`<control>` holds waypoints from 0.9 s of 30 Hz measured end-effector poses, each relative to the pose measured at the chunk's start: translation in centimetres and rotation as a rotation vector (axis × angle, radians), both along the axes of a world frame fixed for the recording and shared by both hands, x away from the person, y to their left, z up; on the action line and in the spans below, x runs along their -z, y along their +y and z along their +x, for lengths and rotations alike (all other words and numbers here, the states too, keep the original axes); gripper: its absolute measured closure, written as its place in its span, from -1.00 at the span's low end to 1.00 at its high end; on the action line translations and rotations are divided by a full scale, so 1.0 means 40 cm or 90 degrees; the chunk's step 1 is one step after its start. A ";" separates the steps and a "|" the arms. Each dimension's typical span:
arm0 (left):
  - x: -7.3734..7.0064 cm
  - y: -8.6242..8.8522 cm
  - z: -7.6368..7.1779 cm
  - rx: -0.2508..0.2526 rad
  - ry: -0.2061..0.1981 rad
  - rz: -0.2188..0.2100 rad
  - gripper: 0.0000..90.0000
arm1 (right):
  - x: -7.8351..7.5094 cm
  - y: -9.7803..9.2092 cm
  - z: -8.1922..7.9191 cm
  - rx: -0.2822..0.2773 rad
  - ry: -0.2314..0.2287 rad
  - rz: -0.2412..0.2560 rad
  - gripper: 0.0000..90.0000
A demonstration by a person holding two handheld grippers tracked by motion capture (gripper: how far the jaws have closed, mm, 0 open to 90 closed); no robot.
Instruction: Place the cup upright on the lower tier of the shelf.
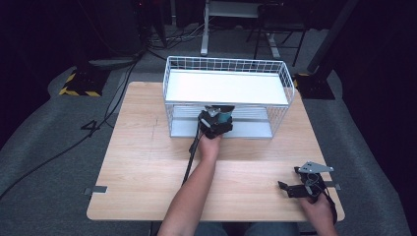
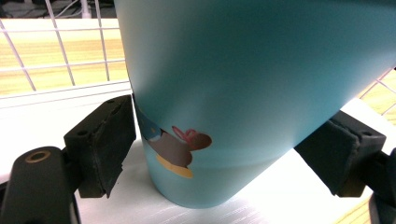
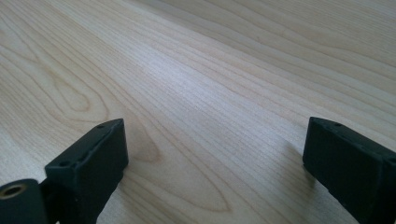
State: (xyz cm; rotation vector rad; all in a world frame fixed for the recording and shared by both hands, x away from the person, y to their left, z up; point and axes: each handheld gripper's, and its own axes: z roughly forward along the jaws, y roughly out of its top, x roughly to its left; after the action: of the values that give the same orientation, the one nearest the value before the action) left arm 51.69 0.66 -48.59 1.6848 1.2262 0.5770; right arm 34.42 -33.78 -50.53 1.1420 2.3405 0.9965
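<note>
A light blue cup point(image 1: 225, 116) with a small cartoon print stands on the lower white shelf point(image 1: 252, 129) of a white wire rack point(image 1: 288, 78), at its front opening. My left gripper point(image 1: 214, 124) reaches in from the front and is shut on the cup. In the left gripper view the cup point(image 2: 252, 84) sits upright between the gripper point(image 2: 229, 140) jaws, both pads point(image 2: 107, 140) against its sides, its base on the shelf point(image 2: 289, 200). My right gripper point(image 1: 290, 178) rests low at the table's front right, open; the right gripper point(image 3: 215, 158) has bare wood between its jaws.
The rack stands at the back middle of the wooden table point(image 1: 142, 162), with a white top shelf point(image 1: 226, 87) overhanging the cup. Wire mesh walls point(image 2: 70, 60) close the rack's sides and back. A black cable point(image 1: 189, 164) trails along the left forearm.
</note>
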 end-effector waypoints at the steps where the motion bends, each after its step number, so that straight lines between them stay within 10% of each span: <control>1: -0.002 0.001 -0.002 0.001 -0.001 0.004 -0.65 | 0.000 0.000 0.000 0.000 0.000 0.000 -0.84; 12: -0.024 0.036 -0.033 0.066 -0.016 -0.014 -0.67 | 0.000 0.001 0.001 0.001 0.001 0.002 -0.84; 15: -0.034 0.042 -0.055 0.017 -0.009 -0.014 -0.66 | 0.000 0.001 0.001 0.001 0.001 0.001 -0.84; 27: -0.070 0.109 -0.148 0.042 -0.012 -0.031 -0.72 | 0.000 0.002 0.004 -0.006 0.001 0.000 -0.83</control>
State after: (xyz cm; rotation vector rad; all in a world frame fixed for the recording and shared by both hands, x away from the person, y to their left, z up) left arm 45.76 5.01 -45.77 1.6694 1.1572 0.5186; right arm 34.59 -33.70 -50.51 1.1328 2.3491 1.0002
